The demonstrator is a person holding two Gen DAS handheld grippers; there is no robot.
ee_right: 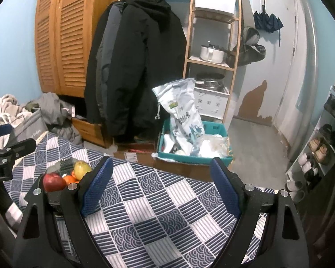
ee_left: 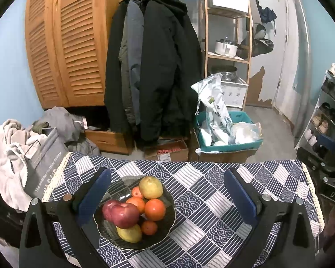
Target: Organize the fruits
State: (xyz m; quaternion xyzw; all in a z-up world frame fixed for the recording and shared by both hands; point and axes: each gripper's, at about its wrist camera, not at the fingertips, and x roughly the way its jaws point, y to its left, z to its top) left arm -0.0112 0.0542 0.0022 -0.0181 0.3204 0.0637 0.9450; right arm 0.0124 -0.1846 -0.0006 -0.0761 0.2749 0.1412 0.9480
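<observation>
Jaws on both the left gripper (ee_left: 167,192) and the right gripper (ee_right: 162,184) stand wide apart with nothing between them. The fruits are heaped in a glass plate (ee_left: 167,225) on the checked cloth of the surface (ee_left: 212,201), a red apple (ee_left: 122,214) riding on top. I'd worry that pulling one fruit from the heap lets the others roll off, since the plate looks shallow.

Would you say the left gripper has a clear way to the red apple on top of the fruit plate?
Probably yes: the left gripper is open, and the red apple sits exposed atop the pile in the plate, just inside its left finger, nothing covering it.
</observation>
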